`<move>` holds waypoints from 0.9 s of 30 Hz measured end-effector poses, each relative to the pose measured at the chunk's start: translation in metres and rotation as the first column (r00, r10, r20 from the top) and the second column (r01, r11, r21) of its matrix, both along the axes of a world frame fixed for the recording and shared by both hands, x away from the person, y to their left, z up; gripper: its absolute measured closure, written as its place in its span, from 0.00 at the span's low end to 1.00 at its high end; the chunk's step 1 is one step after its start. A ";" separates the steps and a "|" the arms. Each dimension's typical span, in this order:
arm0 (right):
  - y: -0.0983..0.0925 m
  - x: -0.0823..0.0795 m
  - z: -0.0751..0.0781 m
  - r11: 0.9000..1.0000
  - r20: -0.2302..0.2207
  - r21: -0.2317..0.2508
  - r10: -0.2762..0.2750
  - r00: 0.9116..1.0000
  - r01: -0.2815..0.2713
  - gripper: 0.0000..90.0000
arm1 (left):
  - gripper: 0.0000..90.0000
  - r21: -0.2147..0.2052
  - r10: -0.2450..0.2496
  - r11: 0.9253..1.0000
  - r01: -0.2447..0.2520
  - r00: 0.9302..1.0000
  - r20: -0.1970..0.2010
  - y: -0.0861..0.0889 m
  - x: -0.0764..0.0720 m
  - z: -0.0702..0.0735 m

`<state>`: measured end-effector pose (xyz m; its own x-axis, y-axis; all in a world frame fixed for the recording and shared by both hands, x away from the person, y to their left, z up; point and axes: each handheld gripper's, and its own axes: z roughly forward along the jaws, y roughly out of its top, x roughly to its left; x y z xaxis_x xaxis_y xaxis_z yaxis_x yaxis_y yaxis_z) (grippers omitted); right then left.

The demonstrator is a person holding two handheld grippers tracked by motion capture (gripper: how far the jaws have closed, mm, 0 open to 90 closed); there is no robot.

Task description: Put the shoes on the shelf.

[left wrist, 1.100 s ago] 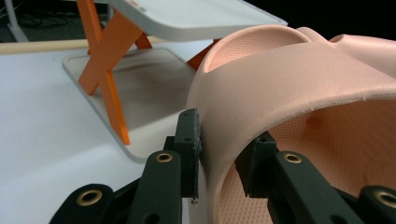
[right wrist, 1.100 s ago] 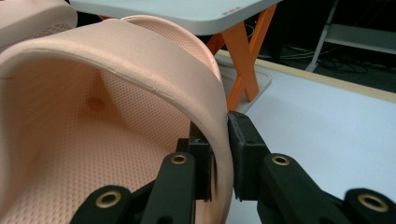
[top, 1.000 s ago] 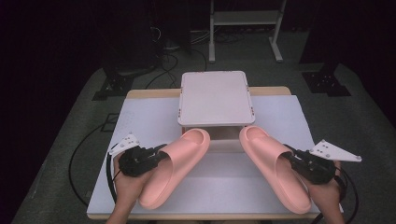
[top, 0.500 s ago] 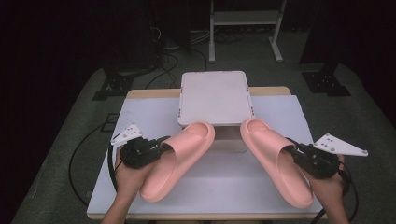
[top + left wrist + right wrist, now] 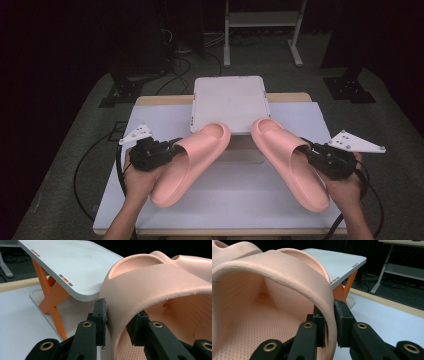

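Both grippers (image 5: 172,148) (image 5: 307,150) clamped on soft pink foam slides (image 5: 192,161) (image 5: 287,159); better keep level, land toes squarely on slanted white stand (image 5: 230,100).

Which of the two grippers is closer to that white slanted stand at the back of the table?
About equal. The left gripper sits off the white stand's near left corner, the right gripper off its near right corner, each clamping a pink slipper.
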<state>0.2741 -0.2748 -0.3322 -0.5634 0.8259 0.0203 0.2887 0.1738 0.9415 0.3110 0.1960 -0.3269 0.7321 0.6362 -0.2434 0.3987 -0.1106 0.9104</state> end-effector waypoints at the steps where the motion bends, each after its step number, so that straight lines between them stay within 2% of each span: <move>1: 0.001 0.002 0.001 1.000 0.000 -0.001 0.002 1.000 -0.002 0.89 | 0.79 0.001 0.001 1.000 -0.001 1.000 0.000 0.000 0.001 0.001; 27: 0.014 0.037 0.018 1.000 -0.014 -0.012 -0.009 1.000 0.009 0.89 | 0.79 0.015 0.034 0.999 -0.034 0.999 0.001 -0.008 0.041 0.022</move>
